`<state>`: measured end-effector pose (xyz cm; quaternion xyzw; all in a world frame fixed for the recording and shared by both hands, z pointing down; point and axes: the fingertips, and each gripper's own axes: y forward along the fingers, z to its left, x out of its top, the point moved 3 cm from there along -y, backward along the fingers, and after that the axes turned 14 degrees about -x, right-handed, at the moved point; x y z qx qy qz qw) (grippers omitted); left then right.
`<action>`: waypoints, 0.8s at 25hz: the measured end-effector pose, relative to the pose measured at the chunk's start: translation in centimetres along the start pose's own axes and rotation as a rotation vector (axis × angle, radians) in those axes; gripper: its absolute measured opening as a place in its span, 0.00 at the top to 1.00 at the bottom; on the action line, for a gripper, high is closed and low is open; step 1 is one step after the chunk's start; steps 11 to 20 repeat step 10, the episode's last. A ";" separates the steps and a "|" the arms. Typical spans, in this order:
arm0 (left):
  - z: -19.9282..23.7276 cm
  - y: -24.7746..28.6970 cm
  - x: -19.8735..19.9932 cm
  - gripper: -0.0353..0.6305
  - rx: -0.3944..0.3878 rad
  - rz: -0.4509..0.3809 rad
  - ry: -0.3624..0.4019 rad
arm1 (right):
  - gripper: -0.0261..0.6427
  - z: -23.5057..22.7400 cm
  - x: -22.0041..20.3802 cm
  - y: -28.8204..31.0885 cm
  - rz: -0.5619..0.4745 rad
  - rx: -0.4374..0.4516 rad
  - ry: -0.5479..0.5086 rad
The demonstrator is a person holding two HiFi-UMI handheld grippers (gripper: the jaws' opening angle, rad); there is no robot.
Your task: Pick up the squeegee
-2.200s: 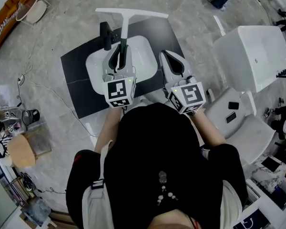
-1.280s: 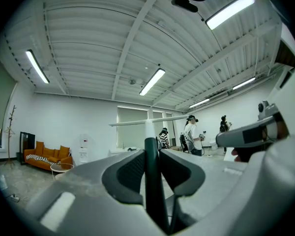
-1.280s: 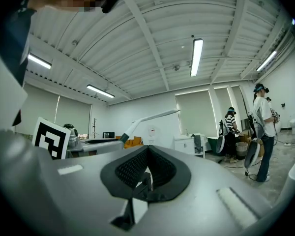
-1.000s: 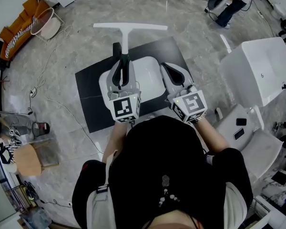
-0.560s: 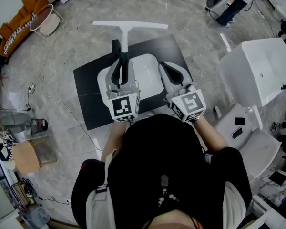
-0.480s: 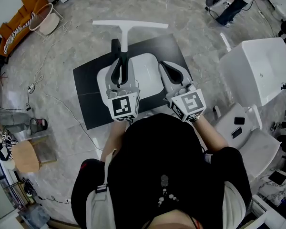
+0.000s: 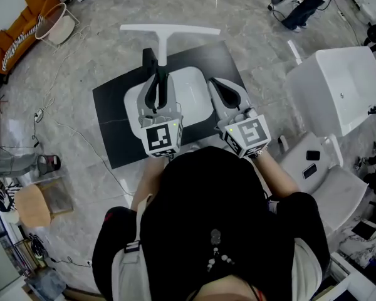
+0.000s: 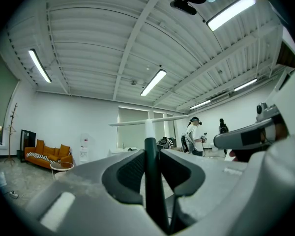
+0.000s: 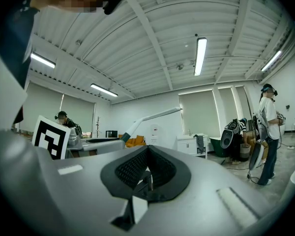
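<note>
While the squeegee (image 7: 162, 42) reaches past the white basin's (image 7: 195, 91) far side, blade farthest out, your left gripper (image 7: 157, 79) is clamped on its dark handle. Your right gripper (image 7: 217, 83), just right, looks pressed together, empty.

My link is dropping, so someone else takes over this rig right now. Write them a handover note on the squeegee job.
Left gripper: shut on the dark handle of the white T-shaped squeegee, blade pointing away from the person.
Right gripper: shut, nothing between its jaws, beside the left one.
Both are above the white basin on the black mat.
Done: squeegee gripped and, judging by the left gripper view, held up in the air.
Left: the pick-up looks complete; hold the grip firm.
</note>
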<state>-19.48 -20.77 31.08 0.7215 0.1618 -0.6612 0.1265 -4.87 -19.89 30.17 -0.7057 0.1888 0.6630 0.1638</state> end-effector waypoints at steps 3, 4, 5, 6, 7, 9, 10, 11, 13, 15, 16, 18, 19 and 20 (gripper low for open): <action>-0.3 0.3 -0.4 0.79 -0.009 0.011 0.005 | 0.96 -0.2 -0.1 0.0 0.007 -0.003 -0.002; -0.4 0.3 -0.5 0.79 -0.013 0.014 0.005 | 0.96 -0.3 -0.2 0.1 0.009 -0.003 -0.004; -0.4 0.4 -0.6 0.79 -0.016 0.016 0.006 | 0.96 -0.2 -0.2 0.1 0.011 -0.003 -0.005; -0.5 0.4 -0.6 0.79 -0.019 0.018 0.006 | 0.96 -0.2 -0.2 0.1 0.012 -0.002 -0.005; -0.6 0.4 -0.6 0.79 -0.021 0.019 0.005 | 0.96 -0.1 -0.2 0.1 0.013 -0.002 -0.004; -0.6 0.4 -0.6 0.79 -0.023 0.021 0.001 | 0.96 -0.1 -0.2 0.2 0.013 -0.002 -0.002; -0.6 0.4 -0.6 0.79 -0.023 0.021 -0.001 | 0.96 -0.1 -0.2 0.2 0.013 -0.002 -0.001; -0.6 0.4 -0.6 0.79 -0.023 0.021 -0.001 | 0.96 -0.1 -0.2 0.2 0.013 -0.002 -0.001; -0.6 0.4 -0.6 0.79 -0.023 0.021 -0.001 | 0.96 -0.1 -0.2 0.2 0.013 -0.002 -0.001; -0.6 0.4 -0.6 0.79 -0.023 0.021 -0.001 | 0.96 -0.1 -0.2 0.2 0.013 -0.002 -0.001; -0.6 0.4 -0.6 0.79 -0.023 0.021 -0.001 | 0.96 -0.1 -0.2 0.2 0.013 -0.002 -0.001; -0.6 0.4 -0.6 0.79 -0.023 0.021 -0.001 | 0.96 -0.1 -0.2 0.2 0.013 -0.002 -0.001; -0.6 0.4 -0.6 0.79 -0.023 0.021 -0.001 | 0.96 -0.1 -0.2 0.2 0.013 -0.002 -0.001; -0.6 0.4 -0.6 0.79 -0.023 0.021 -0.001 | 0.96 -0.1 -0.2 0.2 0.013 -0.002 -0.001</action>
